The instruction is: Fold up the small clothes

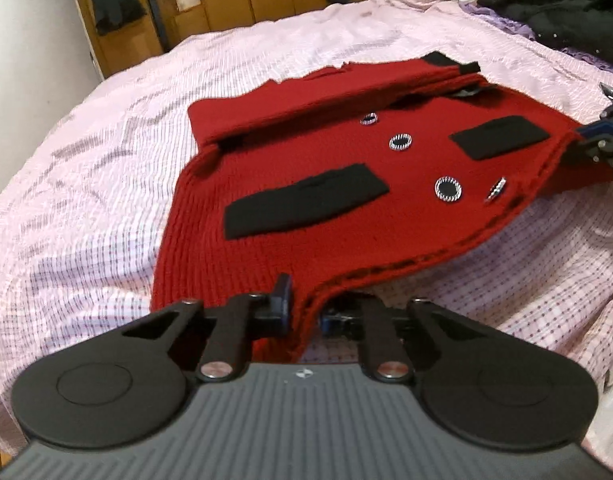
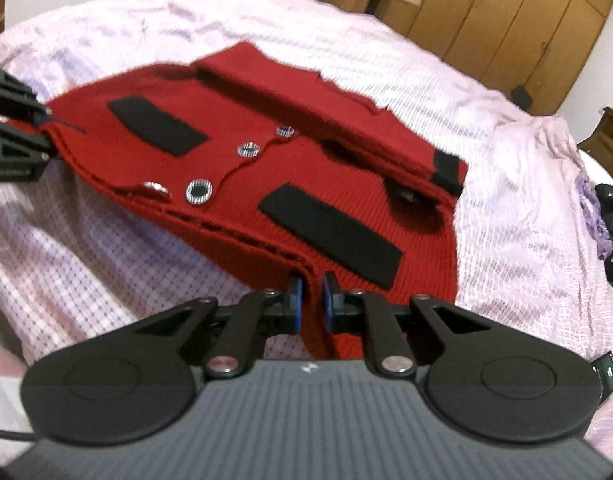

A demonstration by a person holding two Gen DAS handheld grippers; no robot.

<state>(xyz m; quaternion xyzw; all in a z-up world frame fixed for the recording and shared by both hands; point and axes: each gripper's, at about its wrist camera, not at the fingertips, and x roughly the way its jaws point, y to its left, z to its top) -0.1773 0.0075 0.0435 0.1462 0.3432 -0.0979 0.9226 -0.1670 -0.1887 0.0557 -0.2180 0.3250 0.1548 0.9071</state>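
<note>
A small red knit cardigan (image 1: 346, 168) with black pocket flaps and silver-rimmed black buttons lies on the bed, its sleeves folded over its far side. My left gripper (image 1: 304, 312) is shut on one corner of its near hem and holds it lifted. My right gripper (image 2: 313, 304) is shut on the other hem corner of the cardigan (image 2: 306, 184). The hem hangs stretched between both, above the bedsheet. The right gripper also shows in the left wrist view (image 1: 578, 140), the left gripper in the right wrist view (image 2: 46, 140).
The bed has a pale pink checked sheet (image 1: 106, 160). Dark clothes (image 1: 566, 4) and a purple cloth are piled at the bed's far corner. Wooden wardrobes (image 2: 506, 12) stand along the wall beyond the bed.
</note>
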